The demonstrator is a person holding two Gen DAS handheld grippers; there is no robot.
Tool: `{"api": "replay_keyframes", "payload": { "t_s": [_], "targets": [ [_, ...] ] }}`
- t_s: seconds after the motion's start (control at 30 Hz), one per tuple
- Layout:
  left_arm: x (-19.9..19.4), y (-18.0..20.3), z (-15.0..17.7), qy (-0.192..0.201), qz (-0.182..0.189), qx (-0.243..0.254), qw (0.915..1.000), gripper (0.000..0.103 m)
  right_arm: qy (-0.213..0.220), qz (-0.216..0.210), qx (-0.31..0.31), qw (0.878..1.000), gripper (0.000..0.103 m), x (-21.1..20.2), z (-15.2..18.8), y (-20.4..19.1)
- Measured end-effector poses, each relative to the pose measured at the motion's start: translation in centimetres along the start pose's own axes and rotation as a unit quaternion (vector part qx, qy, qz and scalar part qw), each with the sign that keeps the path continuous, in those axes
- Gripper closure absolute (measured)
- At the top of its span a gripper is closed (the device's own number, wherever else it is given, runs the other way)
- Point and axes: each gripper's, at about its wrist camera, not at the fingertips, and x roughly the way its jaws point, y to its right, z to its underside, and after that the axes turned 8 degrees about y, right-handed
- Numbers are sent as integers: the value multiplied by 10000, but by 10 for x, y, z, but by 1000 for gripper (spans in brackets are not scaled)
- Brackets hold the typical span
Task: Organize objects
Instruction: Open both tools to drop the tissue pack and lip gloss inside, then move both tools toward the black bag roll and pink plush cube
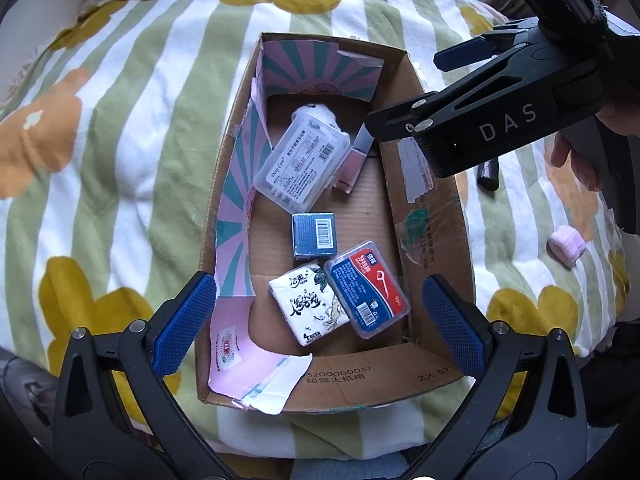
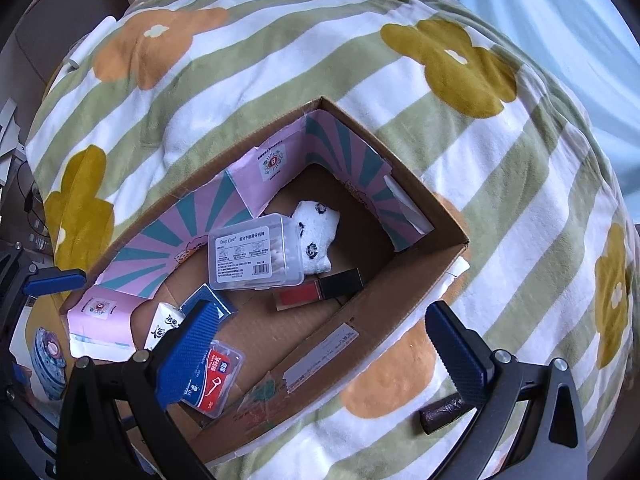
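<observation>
An open cardboard box (image 1: 434, 240) (image 2: 400, 292) lies on a flowered blanket. Inside are a clear swab case (image 1: 302, 164) (image 2: 256, 256), a small pink bottle (image 1: 354, 164) (image 2: 320, 290), a blue carton (image 1: 314, 234) (image 2: 208, 304), a tissue pack (image 1: 306, 302) (image 2: 164, 320), a red-and-blue floss case (image 1: 368, 294) (image 2: 216, 376) and a white patterned cloth (image 2: 316, 232). My left gripper (image 1: 320, 322) hovers open over the box's near end, holding nothing. My right gripper (image 2: 322, 348) (image 1: 416, 88) is open over the box's right wall.
On the blanket right of the box lie a dark roll (image 1: 488, 172) (image 2: 444, 410) and a pink fluffy item (image 1: 566, 244). A hand (image 1: 576, 156) holds the right gripper. Torn pink-and-teal paper lining (image 1: 236, 200) covers the box's left side.
</observation>
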Motion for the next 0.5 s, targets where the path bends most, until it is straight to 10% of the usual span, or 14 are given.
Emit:
{"api": "replay_keyframes", "payload": {
  "t_s": [0.5],
  "targets": [
    [-80, 16, -18, 513, -531, 456, 9962, 0, 476, 126, 429, 9979, 0, -97, 21, -14]
  ]
}}
